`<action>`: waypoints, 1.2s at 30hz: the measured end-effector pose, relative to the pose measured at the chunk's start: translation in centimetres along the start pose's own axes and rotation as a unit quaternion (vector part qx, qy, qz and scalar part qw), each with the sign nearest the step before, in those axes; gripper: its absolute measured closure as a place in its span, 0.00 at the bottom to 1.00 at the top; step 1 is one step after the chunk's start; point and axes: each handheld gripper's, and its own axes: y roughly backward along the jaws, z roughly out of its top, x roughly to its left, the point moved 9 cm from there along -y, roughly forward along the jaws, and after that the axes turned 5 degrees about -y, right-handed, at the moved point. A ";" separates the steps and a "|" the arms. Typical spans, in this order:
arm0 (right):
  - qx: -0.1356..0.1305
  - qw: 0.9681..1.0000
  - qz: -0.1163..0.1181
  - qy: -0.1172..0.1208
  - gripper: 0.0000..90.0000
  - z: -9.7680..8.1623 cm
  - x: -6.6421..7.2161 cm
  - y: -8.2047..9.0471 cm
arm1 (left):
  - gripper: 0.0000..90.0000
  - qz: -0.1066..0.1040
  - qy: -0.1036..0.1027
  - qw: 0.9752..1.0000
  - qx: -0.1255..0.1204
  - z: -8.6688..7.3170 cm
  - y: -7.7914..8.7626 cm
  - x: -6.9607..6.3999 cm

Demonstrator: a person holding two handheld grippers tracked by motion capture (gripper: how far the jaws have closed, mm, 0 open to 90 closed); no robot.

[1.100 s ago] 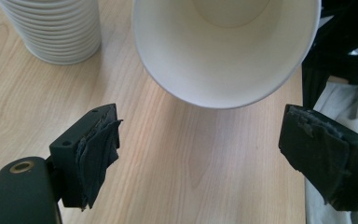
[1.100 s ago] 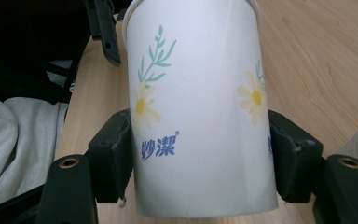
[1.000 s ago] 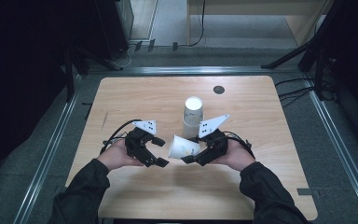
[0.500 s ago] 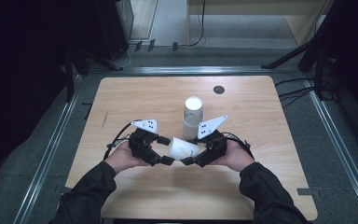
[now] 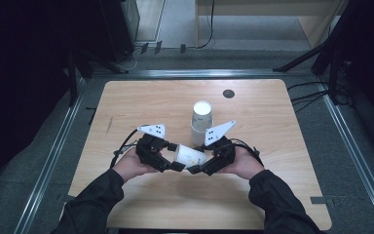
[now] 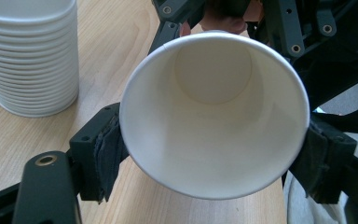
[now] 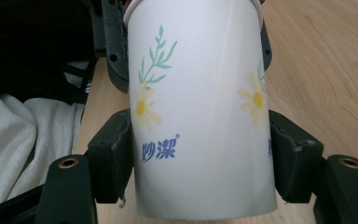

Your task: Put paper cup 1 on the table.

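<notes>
White paper cup (image 6: 213, 116), empty inside, clamped between both grippers

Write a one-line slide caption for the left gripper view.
Open mouth of a paper cup between the left gripper pads, beside a stack of cups on the wooden table.

The cup stack (image 5: 201, 122) stands just behind the two hand-held grippers, blocking the way forward at the middle, while the surface (image 5: 126, 102) lies bare on both sides.
</notes>
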 end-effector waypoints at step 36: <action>0.035 0.999 -0.027 0.009 0.35 -0.7 -0.8 -2.1 | 0.25 0.059 -0.044 0.977 0.199 0.6 -0.1 0.6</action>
